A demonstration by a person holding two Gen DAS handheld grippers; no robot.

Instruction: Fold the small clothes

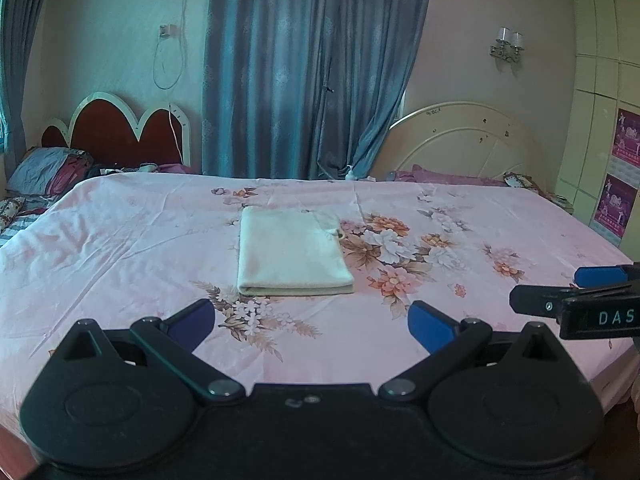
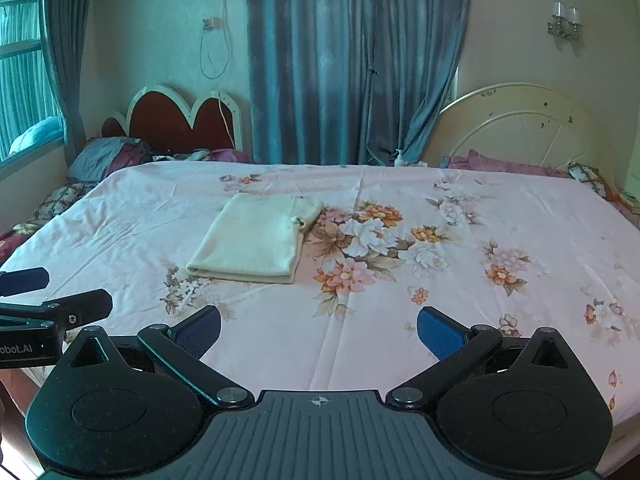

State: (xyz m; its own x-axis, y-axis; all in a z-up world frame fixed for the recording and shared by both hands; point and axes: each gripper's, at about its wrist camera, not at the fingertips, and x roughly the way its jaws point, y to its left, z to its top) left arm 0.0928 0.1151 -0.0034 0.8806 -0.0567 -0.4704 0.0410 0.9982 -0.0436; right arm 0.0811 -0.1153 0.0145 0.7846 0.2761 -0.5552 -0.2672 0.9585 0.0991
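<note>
A cream garment [image 1: 292,254], folded into a neat rectangle, lies in the middle of the pink floral bed sheet [image 1: 120,248]. It also shows in the right wrist view [image 2: 254,240], left of centre. My left gripper [image 1: 312,324] is open and empty, held above the sheet just short of the garment's near edge. My right gripper [image 2: 319,332] is open and empty, to the right of the garment and nearer than it. Each gripper shows at the edge of the other's view: the right one [image 1: 576,292] and the left one [image 2: 48,292].
The bed's near edge [image 2: 600,440] runs under both grippers. Pillows [image 1: 44,172] and a red headboard [image 1: 120,132] lie far left, a cream headboard [image 1: 472,140] far right, blue curtains [image 1: 304,68] behind, a wardrobe [image 1: 600,120] at right.
</note>
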